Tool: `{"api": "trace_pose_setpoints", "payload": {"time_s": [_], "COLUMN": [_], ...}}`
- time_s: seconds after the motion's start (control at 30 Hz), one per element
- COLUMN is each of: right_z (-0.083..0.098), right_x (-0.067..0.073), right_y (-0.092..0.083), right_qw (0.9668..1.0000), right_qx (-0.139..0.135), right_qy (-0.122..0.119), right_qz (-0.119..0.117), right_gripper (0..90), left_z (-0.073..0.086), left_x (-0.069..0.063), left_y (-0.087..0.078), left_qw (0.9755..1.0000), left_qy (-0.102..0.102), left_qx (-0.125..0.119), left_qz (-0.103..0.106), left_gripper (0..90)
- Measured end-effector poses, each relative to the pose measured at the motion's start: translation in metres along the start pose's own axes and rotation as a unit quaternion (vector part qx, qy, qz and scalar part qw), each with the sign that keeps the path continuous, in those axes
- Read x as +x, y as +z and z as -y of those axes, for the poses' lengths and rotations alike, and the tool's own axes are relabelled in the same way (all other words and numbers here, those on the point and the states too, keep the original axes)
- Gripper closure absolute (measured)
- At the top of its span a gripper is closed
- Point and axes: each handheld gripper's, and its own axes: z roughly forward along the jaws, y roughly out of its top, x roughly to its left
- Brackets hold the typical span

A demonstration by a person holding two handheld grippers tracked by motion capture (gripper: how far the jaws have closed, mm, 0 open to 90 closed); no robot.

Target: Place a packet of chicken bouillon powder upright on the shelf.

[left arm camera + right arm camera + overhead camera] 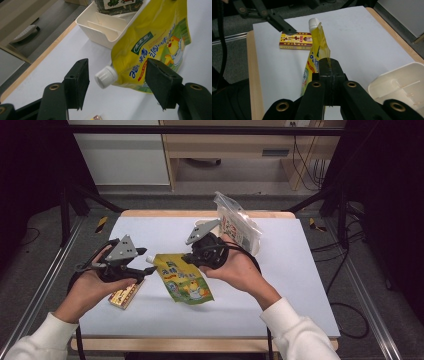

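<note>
- The soft yellow-green plastic spout pouch with a white screw cap hangs at the centre of the high view, above the white table.
- The right gripper is pressed together on its thin edge seam.
- The left gripper stands spread, its pads either side of the cap and clear of it.
- The pouch looks limp, slick and liable to sag; the stiff cap and neck seem the firmest hold.

Pouch top: cut off by the left gripper view's edge.
Box: part hidden under the left hand.
Tray: cut off at right.
</note>
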Motion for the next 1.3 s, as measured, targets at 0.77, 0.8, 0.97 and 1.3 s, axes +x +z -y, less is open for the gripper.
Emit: {"api": "trace_pose_setpoints", "payload": {"time_s": [0.77,0.8,0.97,1.3], "right_z": [0.004,0.006,0.010,0.012], "right_x": [0.010,0.009,0.010,0.008], "right_y": [-0.008,-0.009,-0.005,0.003], "right_qw": [0.9990,0.9988,0.9983,0.9981], "right_qx": [0.010,0.012,0.025,0.029], "right_qy": [-0.029,-0.027,-0.031,-0.012], "right_qz": [-0.034,-0.040,-0.042,-0.053], "right_gripper": [90.0,90.0,85.9,84.8], "left_z": [-0.026,-0.027,-0.033,-0.036], "left_x": [-0.002,-0.002,-0.011,-0.012], "left_y": [0.026,0.025,0.024,0.024], "left_qw": [0.9964,0.9960,0.9934,0.9923], "left_qy": [0.057,0.058,0.071,0.077], "left_qx": [0.009,0.011,0.008,0.019], "left_qz": [0.063,0.067,0.090,0.095], "left_gripper": [65.5,67.0,74.4,78.9]}}
